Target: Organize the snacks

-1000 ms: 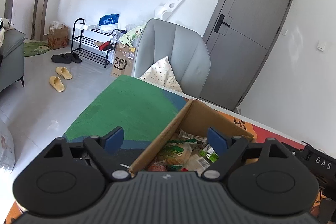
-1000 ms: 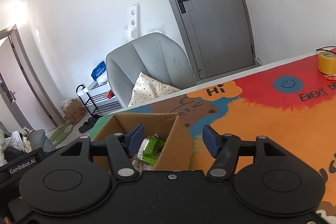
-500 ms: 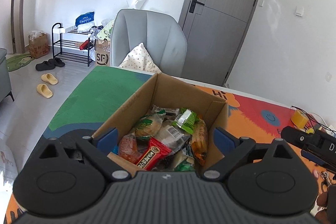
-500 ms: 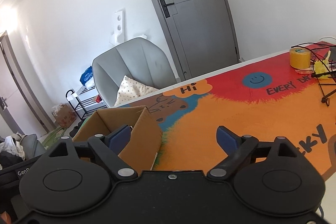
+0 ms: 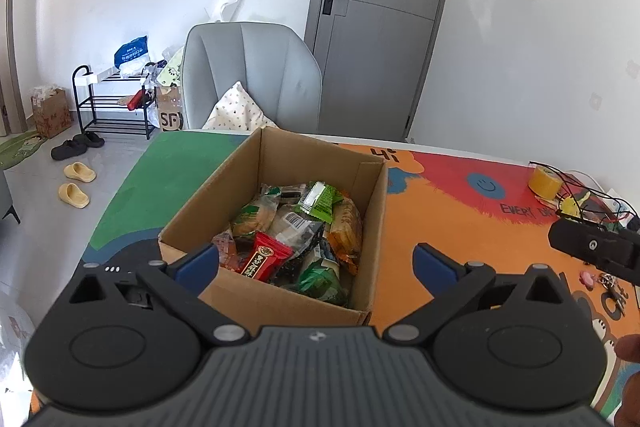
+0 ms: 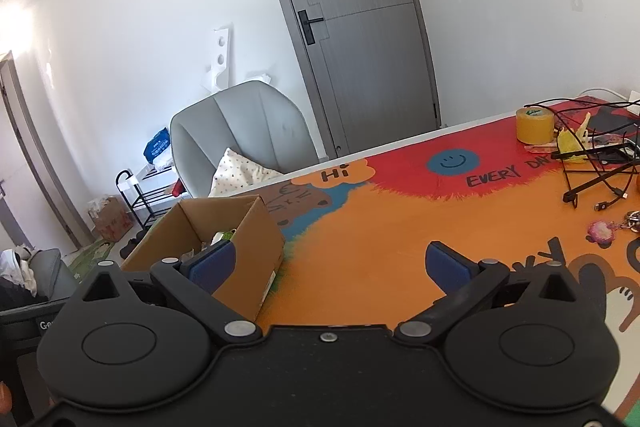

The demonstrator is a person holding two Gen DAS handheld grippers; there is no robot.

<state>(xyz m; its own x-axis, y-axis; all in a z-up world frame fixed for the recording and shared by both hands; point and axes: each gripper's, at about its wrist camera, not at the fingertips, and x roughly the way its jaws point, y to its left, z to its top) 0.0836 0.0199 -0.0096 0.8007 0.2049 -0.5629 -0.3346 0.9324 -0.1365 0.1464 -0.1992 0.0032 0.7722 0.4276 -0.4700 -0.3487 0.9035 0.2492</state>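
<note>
Open cardboard box (image 5: 276,301) on colourful table mat (image 5: 440,223), flaps up, packed w/ snack packets: red packet (image 5: 266,259) near front, green packet (image 5: 322,201) toward back, orange packet (image 5: 346,227) at right side, dark green packet (image 5: 322,279) at front right; left gripper (image 5: 316,263) hovering just above box's near edge, blue pads spread wide either side of the snack pile, jaws released, nothing between them; right gripper (image 6: 328,265) off to box's right over bare orange part of mat, jaws likewise wide apart & empty; in right wrist view same box (image 6: 256,227) just behind left pad, only a sliver of contents visible; yellow tape roll (image 6: 534,125) far across table beside tangle of black cables (image 6: 596,163); pink keychain charm (image 6: 600,231) near right edge; grey armchair (image 5: 252,75) w/ dotted cushion (image 5: 236,109) behind table; grey door (image 5: 380,23) in back wall; shoe rack (image 5: 114,103) & yellow slippers (image 5: 76,183) on floor at left.
</note>
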